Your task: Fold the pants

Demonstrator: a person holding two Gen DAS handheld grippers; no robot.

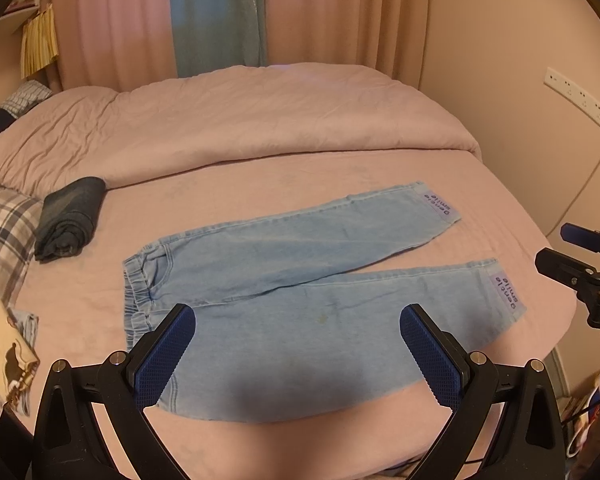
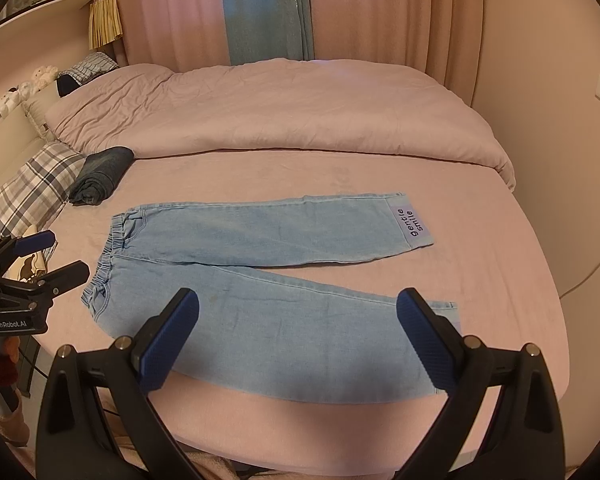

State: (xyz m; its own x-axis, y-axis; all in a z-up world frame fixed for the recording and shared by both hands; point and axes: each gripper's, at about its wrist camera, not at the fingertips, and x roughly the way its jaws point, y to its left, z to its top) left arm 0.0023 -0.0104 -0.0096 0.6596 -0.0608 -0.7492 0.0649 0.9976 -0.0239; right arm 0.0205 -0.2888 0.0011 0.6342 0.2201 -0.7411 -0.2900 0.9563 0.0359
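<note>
**Pants laid flat, folding yet to begin**

Both the left hand-held gripper [image 1: 298, 354] and right hand-held gripper [image 2: 298, 338] are held apart, empty, at lower frame. The pale denim pants [image 1: 300, 280] are spread unfolded mid-frame on the bed [image 1: 260, 184]; every fold remains to be made.

Right claw [image 2: 298, 336] hides the pants' [image 2: 260, 280] near cuff.

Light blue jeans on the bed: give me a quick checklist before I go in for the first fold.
1. Light blue jeans lie flat, unfolded, legs spread apart: ok.
2. Left gripper jaws open, holding nothing: ok.
3. Right gripper jaws open, holding nothing: ok.
4. Folded dark jeans lie apart from the blue pair: ok.
5. Near cuff edge: partly hidden behind a right finger: cannot tell.
</note>
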